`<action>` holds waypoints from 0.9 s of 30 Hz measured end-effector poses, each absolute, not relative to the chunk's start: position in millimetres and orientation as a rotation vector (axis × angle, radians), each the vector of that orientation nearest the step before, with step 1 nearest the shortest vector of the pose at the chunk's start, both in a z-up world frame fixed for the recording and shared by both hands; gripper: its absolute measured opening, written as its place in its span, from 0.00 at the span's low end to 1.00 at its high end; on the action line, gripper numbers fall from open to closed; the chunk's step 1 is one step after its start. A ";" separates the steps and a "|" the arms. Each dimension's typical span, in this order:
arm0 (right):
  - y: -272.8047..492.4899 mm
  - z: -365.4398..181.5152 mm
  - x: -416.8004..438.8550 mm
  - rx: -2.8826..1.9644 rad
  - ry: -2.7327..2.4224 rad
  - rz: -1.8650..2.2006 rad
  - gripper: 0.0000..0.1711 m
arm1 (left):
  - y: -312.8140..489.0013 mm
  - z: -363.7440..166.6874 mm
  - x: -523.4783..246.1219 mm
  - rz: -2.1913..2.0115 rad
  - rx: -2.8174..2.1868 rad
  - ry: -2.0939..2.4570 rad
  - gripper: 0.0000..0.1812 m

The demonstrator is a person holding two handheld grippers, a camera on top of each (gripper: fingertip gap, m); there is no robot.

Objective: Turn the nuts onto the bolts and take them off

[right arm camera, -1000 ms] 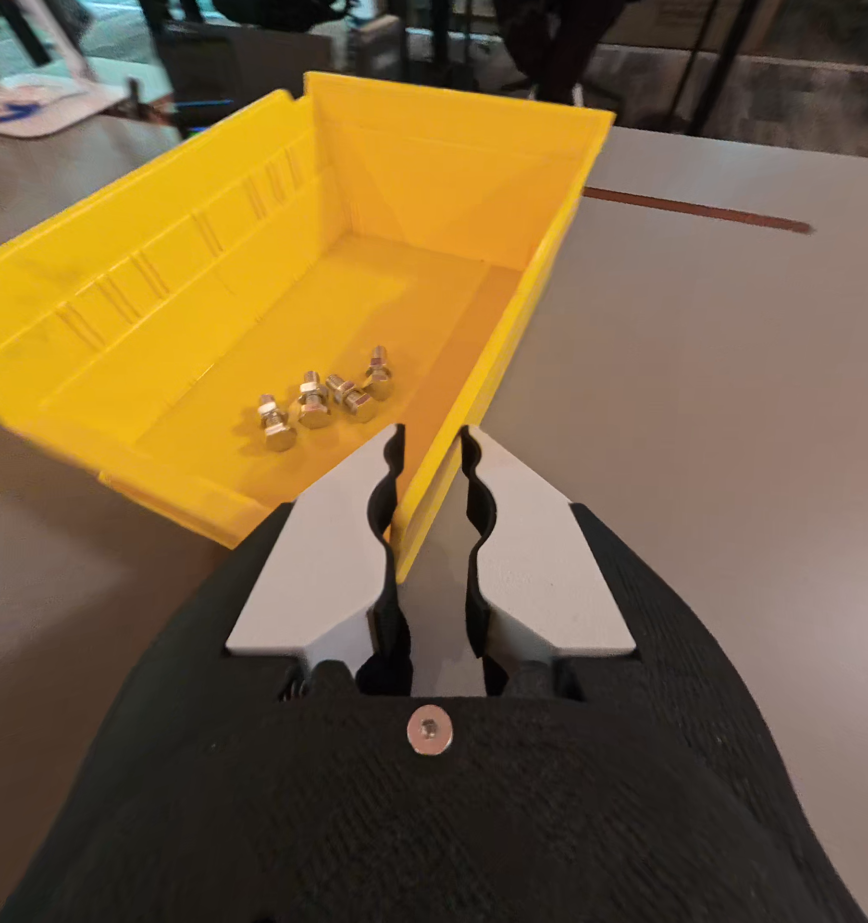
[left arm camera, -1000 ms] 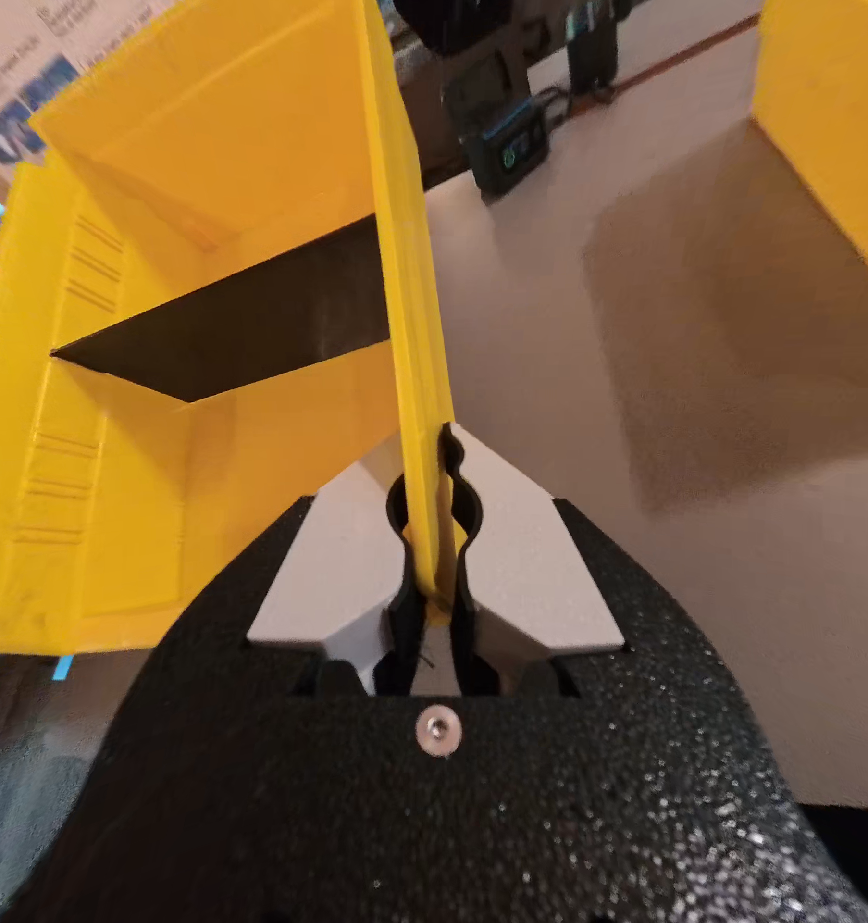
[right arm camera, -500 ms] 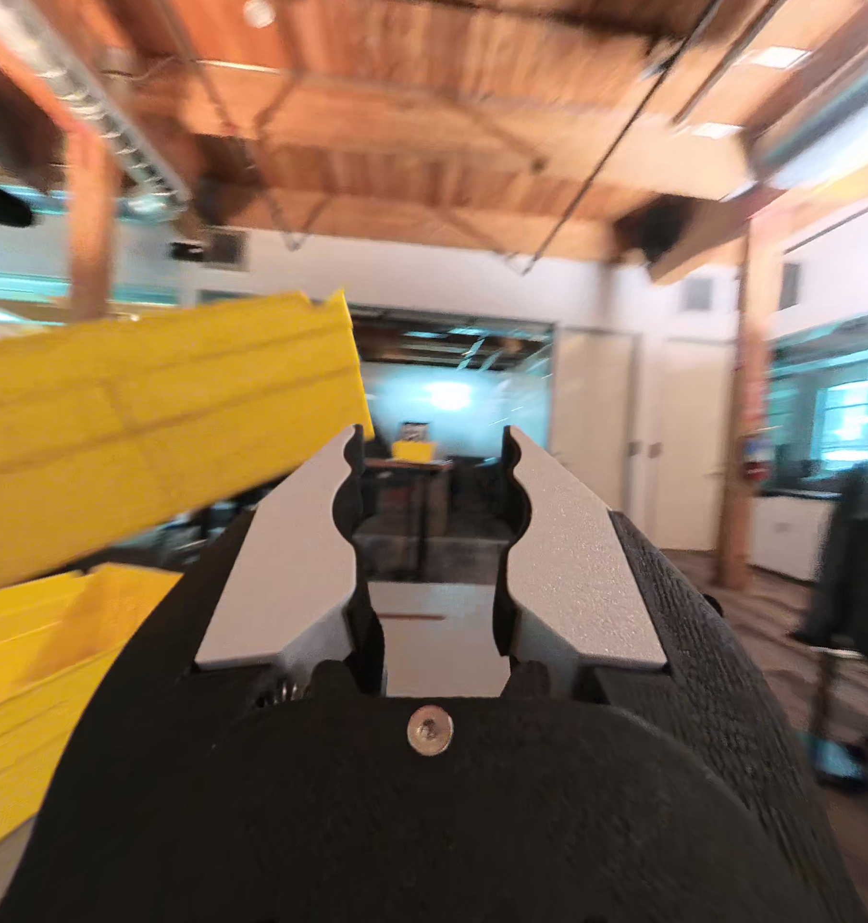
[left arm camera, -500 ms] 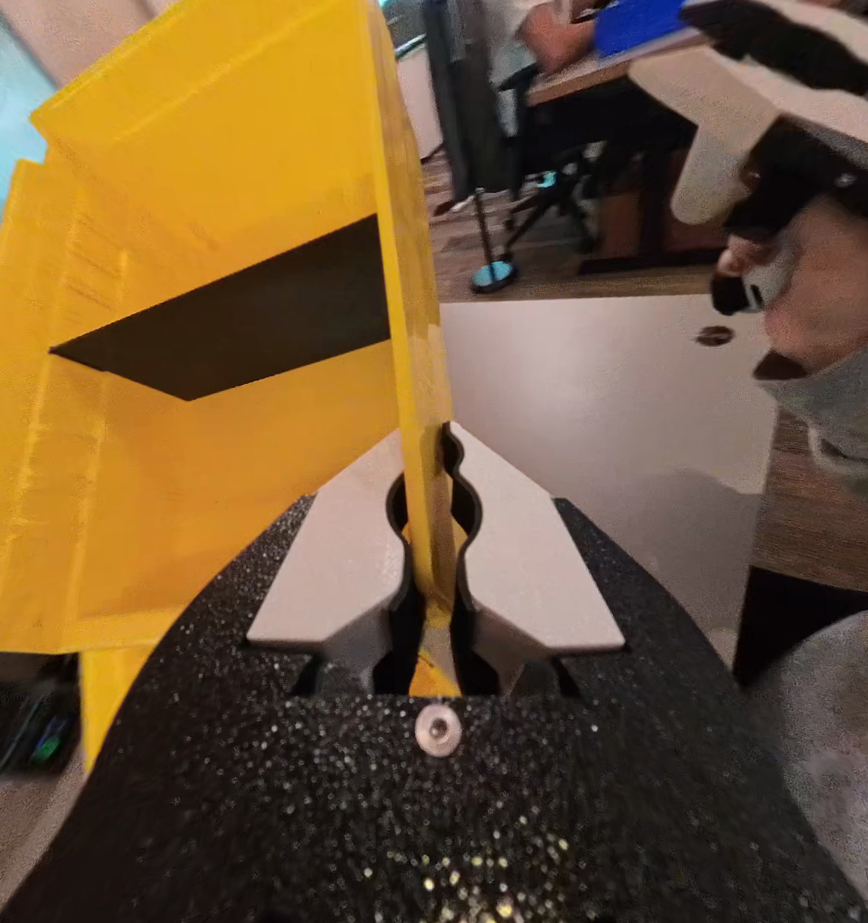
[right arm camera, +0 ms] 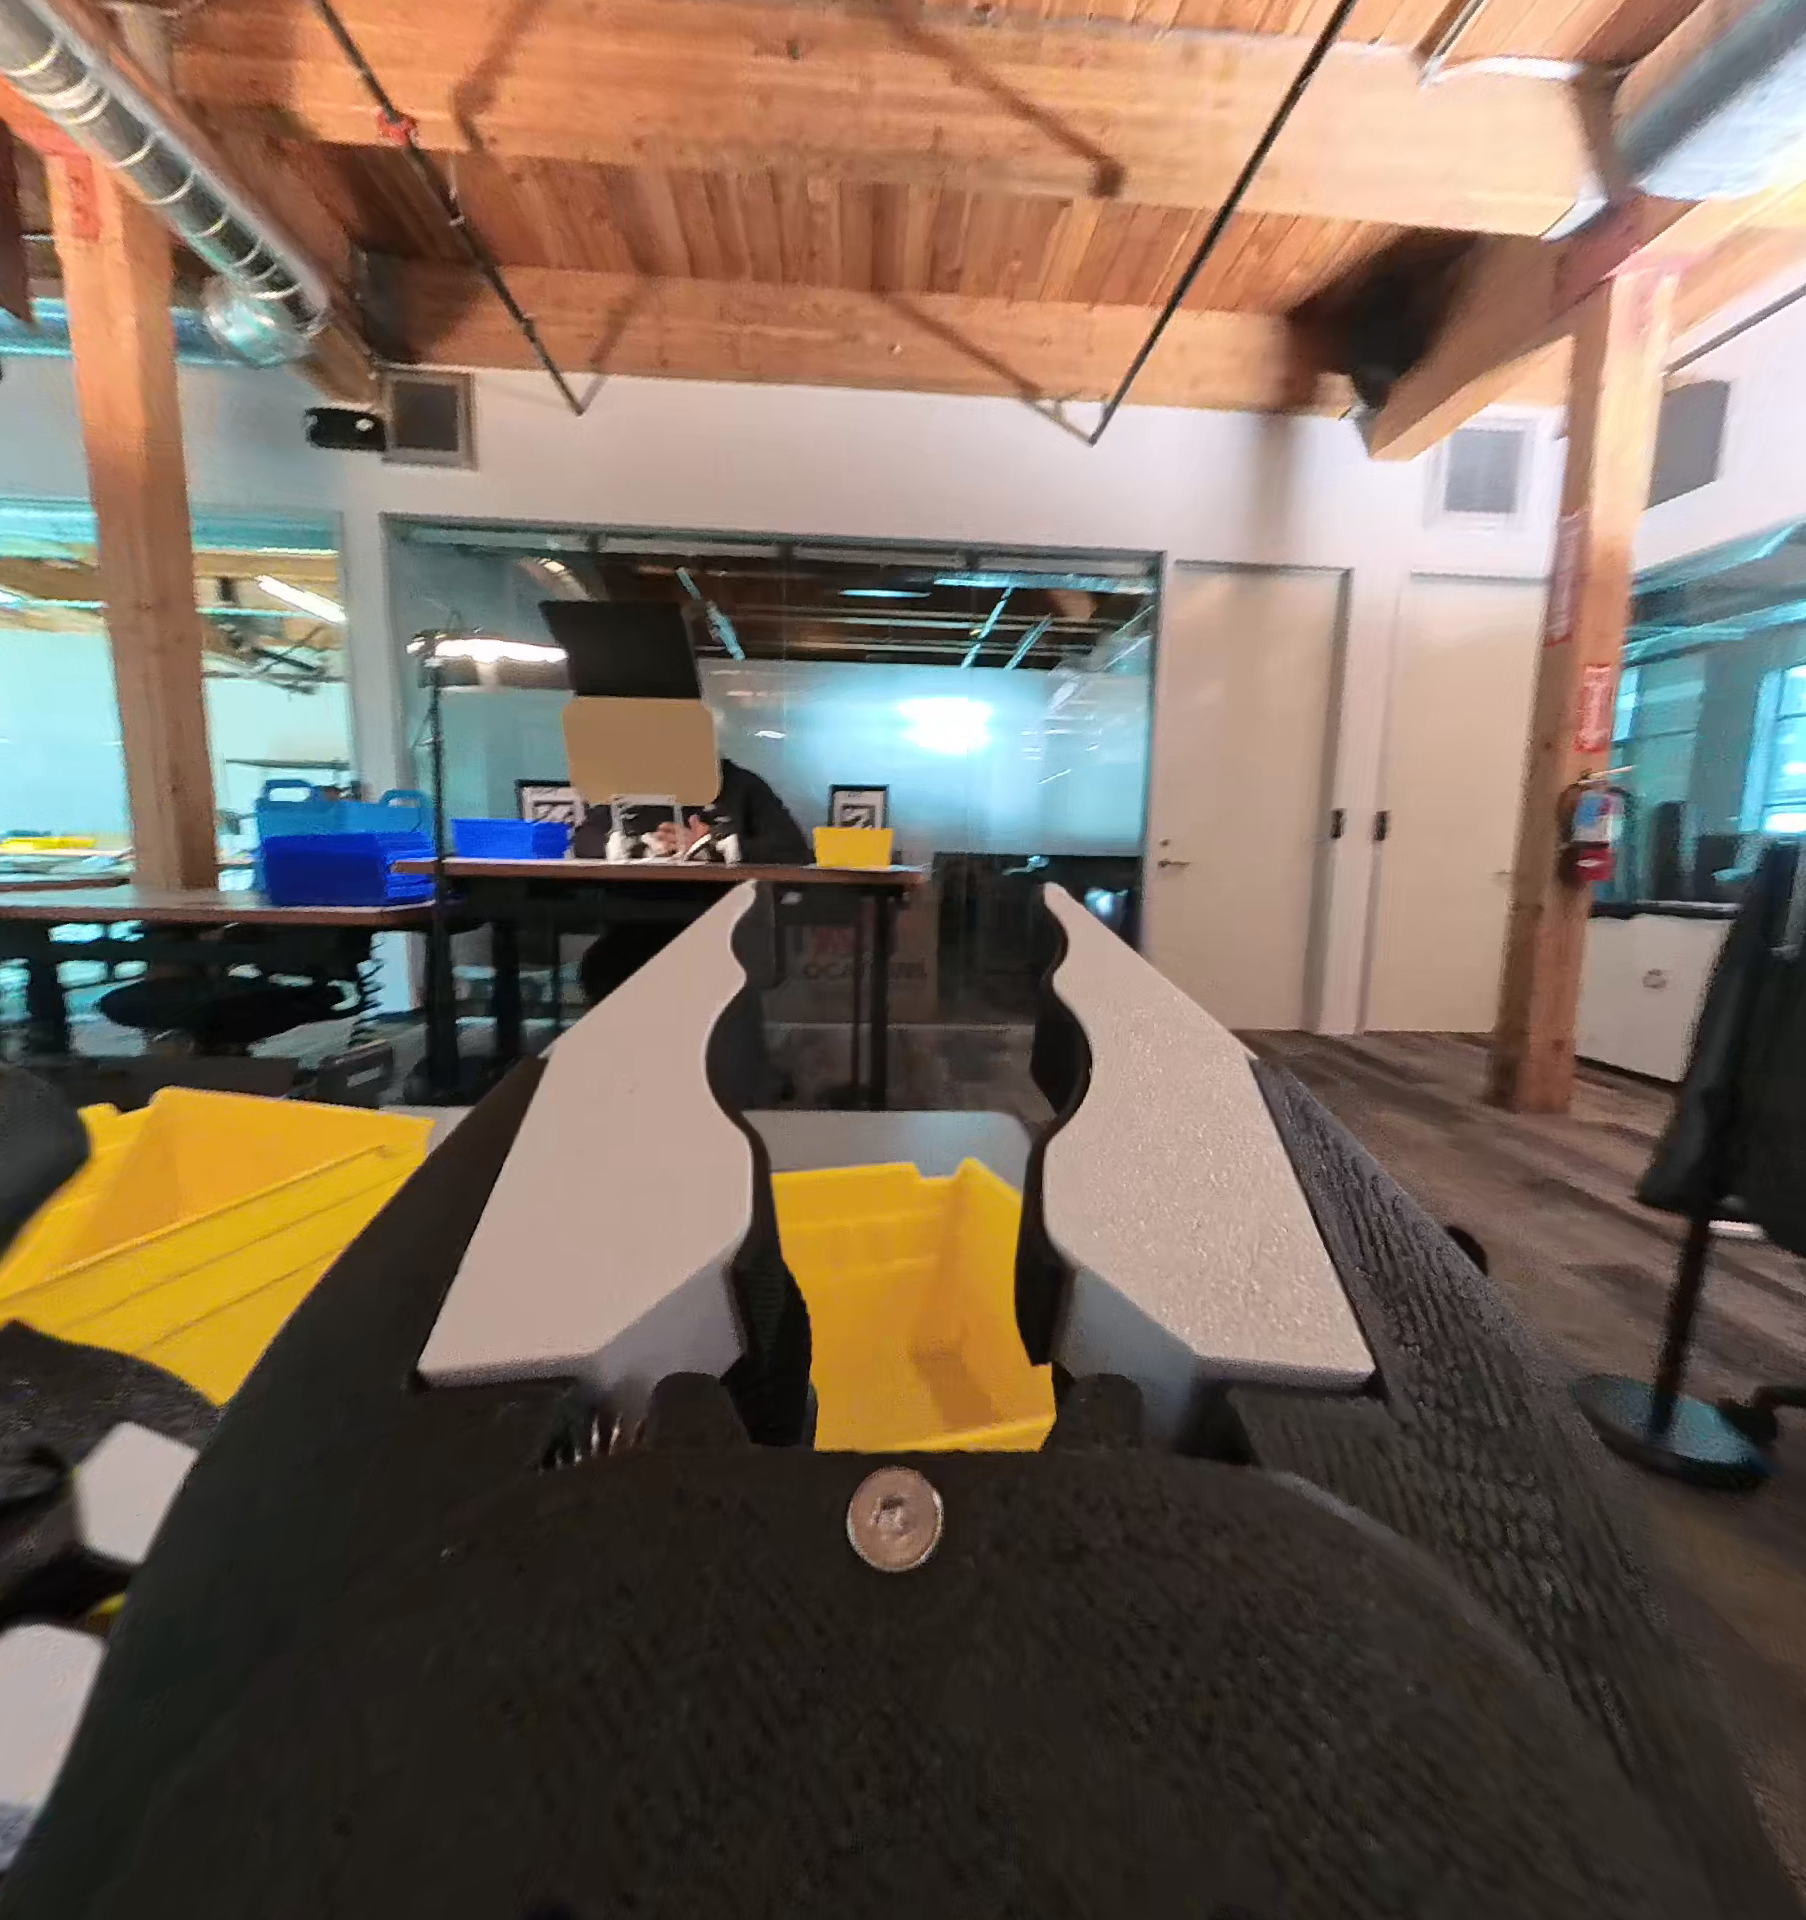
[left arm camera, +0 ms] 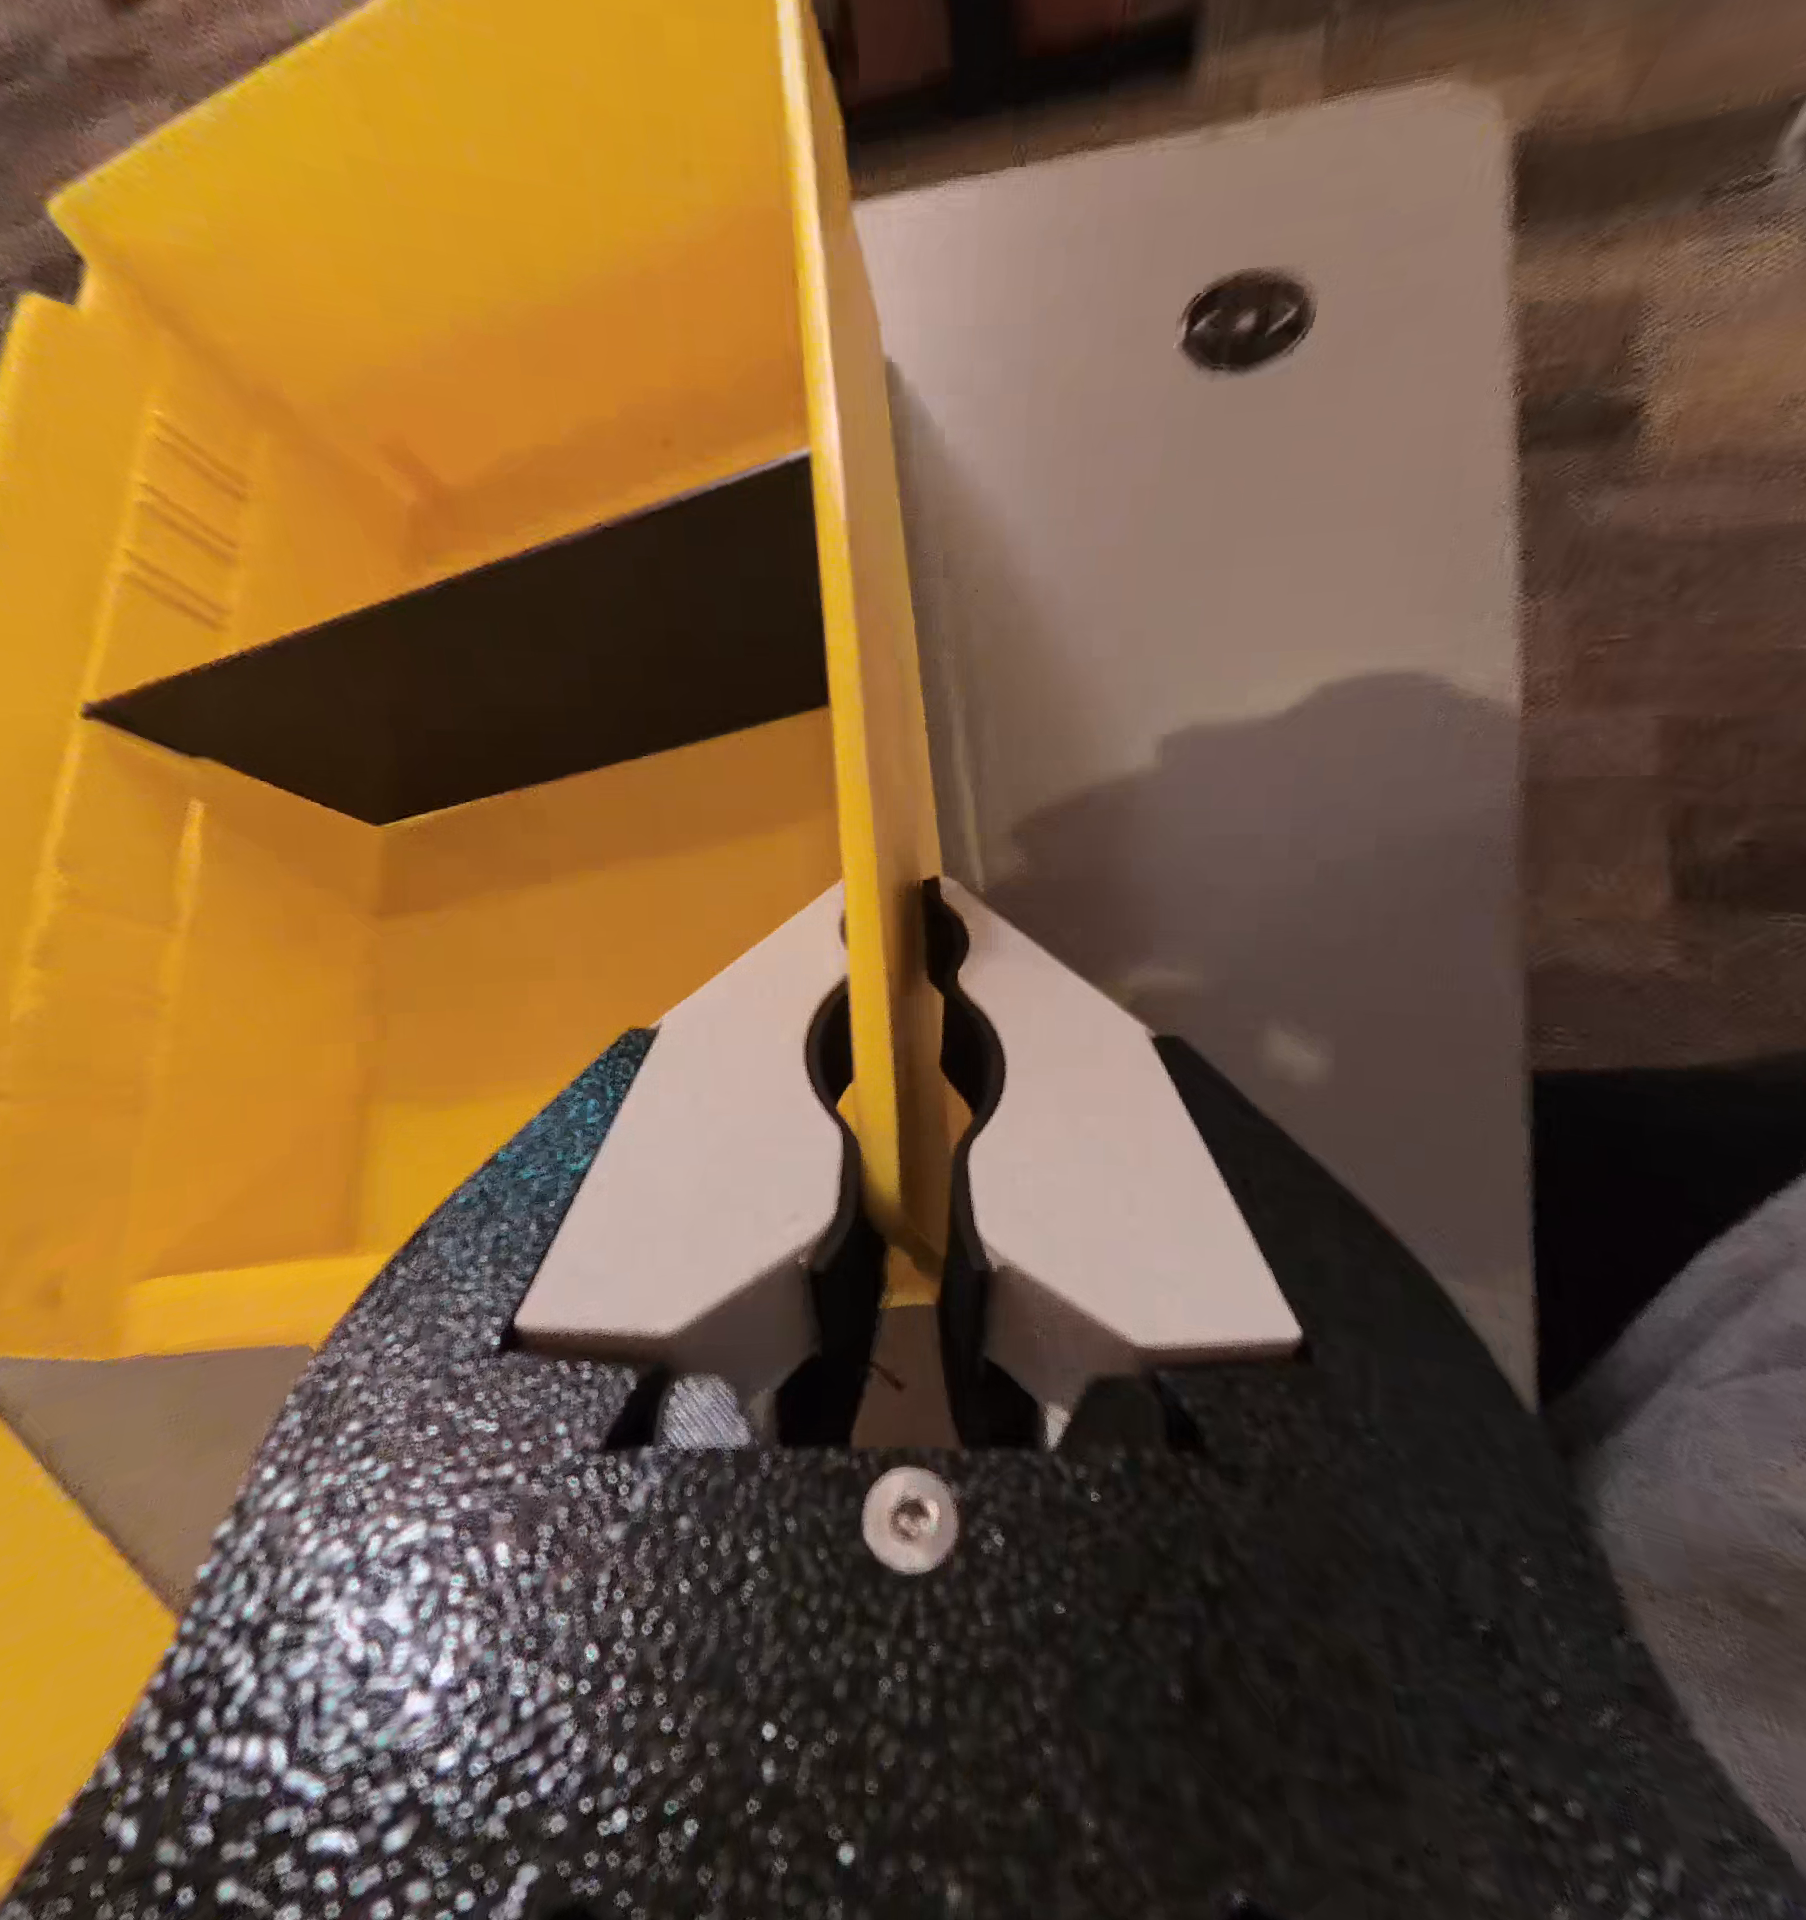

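Between our left gripper's (left arm camera: pixel 883 1049) grey fingers (left arm camera: pixel 701 1164) we pinch the thin side wall of a yellow plastic bin with a black divider (left arm camera: pixel 379 499), lifted over the pale grey tabletop (left arm camera: pixel 1242 582). Our right gripper (right arm camera: pixel 894 1049) points level across the room with its fingers (right arm camera: pixel 618 1174) spread wide and holding nothing, another yellow plastic bin (right arm camera: pixel 909 1309) below the gap. We cannot see any nuts or bolts.
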State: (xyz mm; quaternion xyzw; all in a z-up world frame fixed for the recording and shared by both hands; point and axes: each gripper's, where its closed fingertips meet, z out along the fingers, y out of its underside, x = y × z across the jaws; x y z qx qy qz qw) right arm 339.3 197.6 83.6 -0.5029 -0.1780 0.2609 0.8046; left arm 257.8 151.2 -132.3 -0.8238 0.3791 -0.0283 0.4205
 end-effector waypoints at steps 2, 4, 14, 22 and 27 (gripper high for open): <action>195.2 76.1 321.0 -1.110 -0.432 0.629 0.27 | 152.6 -134.7 258.6 -0.051 -2.032 0.925 0.02; 192.4 68.1 304.0 -1.156 -0.480 0.687 0.28 | 147.6 -129.3 260.3 -0.098 -2.024 0.902 0.07; 175.3 23.7 263.1 -1.457 -0.424 0.553 0.88 | 51.7 16.3 23.0 0.346 -1.628 0.099 0.51; 150.4 -66.2 240.1 -1.623 -0.434 0.336 0.91 | -20.5 -57.1 -140.4 0.432 -1.814 -0.329 0.58; 164.6 -90.6 234.1 -1.700 -0.432 0.304 0.84 | -3.7 -105.9 -158.5 0.393 -1.994 -0.342 0.55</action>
